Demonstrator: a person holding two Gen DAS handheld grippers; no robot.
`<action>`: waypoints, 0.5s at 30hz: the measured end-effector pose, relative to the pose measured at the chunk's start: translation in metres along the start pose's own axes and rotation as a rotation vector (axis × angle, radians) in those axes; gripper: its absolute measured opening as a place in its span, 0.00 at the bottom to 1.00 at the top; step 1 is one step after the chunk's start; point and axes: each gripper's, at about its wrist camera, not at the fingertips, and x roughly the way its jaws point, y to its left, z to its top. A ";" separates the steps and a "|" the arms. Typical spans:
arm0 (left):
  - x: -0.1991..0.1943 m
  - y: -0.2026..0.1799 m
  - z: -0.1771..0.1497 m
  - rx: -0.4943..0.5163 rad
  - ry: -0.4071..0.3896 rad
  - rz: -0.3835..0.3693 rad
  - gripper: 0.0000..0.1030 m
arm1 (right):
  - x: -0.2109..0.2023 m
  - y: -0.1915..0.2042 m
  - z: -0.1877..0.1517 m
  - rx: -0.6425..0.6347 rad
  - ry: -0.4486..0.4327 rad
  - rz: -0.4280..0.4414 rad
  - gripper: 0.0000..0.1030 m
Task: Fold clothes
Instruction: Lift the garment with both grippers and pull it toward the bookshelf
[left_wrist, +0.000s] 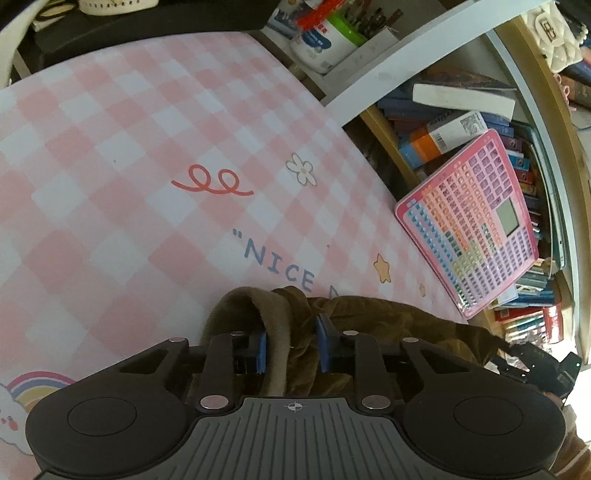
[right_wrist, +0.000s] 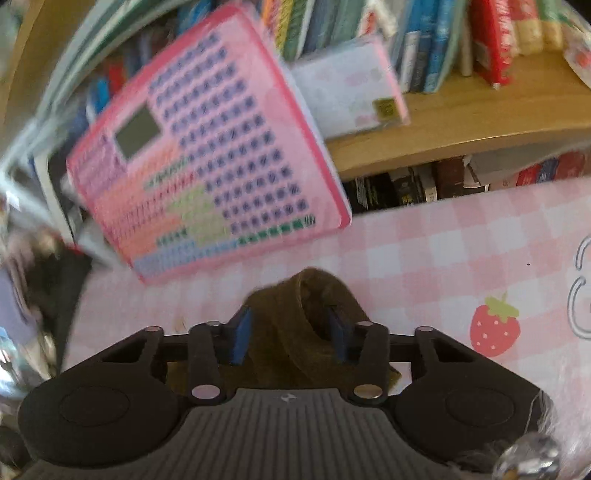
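A brown fleecy garment (left_wrist: 388, 317) lies bunched at the near edge of the pink checked table cover (left_wrist: 147, 147). In the left wrist view, my left gripper (left_wrist: 292, 347) is shut on a thick fold of it, its blue pads (left_wrist: 260, 350) pressing the cloth from both sides. In the right wrist view, the same brown garment (right_wrist: 314, 284) rises in a loop between the blue pads (right_wrist: 242, 336) of my right gripper (right_wrist: 290, 336), which is shut on it. The rest of the garment is hidden beneath both grippers.
A pink toy keyboard tablet (left_wrist: 476, 221) (right_wrist: 207, 147) leans against a bookshelf (right_wrist: 461, 122) full of books along the table's edge. Tubs and boxes (left_wrist: 325, 40) stand at the far end. The checked cover (right_wrist: 443, 240) carries printed drawings.
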 end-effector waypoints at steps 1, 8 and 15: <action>0.000 -0.002 -0.001 0.009 -0.002 0.005 0.13 | -0.003 0.002 -0.002 -0.014 0.001 -0.001 0.06; -0.028 -0.013 -0.004 0.015 -0.081 -0.060 0.06 | -0.059 0.003 -0.020 -0.023 -0.093 0.052 0.04; -0.103 -0.023 -0.013 0.081 -0.203 -0.329 0.06 | -0.226 -0.003 -0.052 0.088 -0.526 0.426 0.04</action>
